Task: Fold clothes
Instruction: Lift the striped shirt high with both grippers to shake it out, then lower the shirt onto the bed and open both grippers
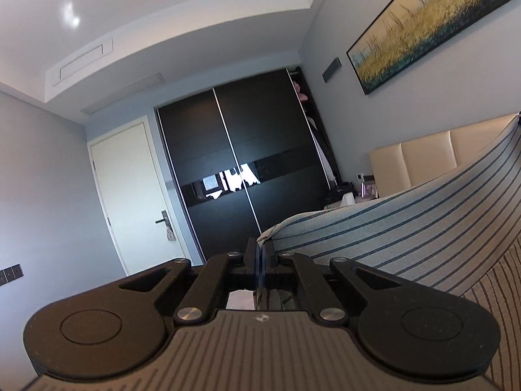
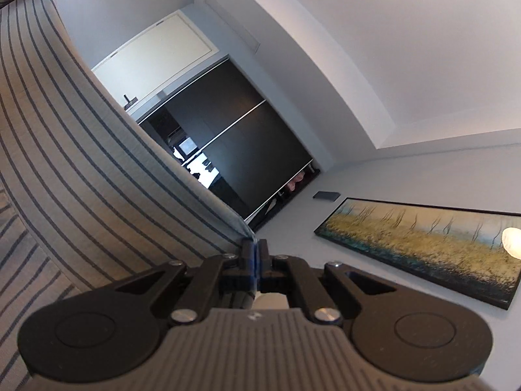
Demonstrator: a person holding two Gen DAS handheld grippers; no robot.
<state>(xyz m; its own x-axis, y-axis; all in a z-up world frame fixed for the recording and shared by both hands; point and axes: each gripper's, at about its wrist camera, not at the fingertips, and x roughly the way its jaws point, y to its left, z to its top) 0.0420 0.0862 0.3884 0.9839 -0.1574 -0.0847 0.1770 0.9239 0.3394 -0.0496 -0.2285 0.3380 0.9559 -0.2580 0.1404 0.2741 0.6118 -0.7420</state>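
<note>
A light grey garment with thin blue stripes (image 1: pixel 407 228) hangs stretched in the air between my two grippers. My left gripper (image 1: pixel 260 244) is shut on one corner of it, and the cloth sweeps away to the right and upward. In the right wrist view the same striped garment (image 2: pixel 81 150) runs from the upper left down to my right gripper (image 2: pixel 255 244), which is shut on its other corner. The lower part of the cloth sags out of sight below both grippers.
A bed with a brown striped cover (image 1: pixel 488 293) and a beige padded headboard (image 1: pixel 433 153) lies at the right. Behind stand a dark sliding wardrobe (image 1: pixel 244 163), a white door (image 1: pixel 130 195), a cluttered nightstand (image 1: pixel 355 195) and a framed landscape painting (image 1: pixel 429 26).
</note>
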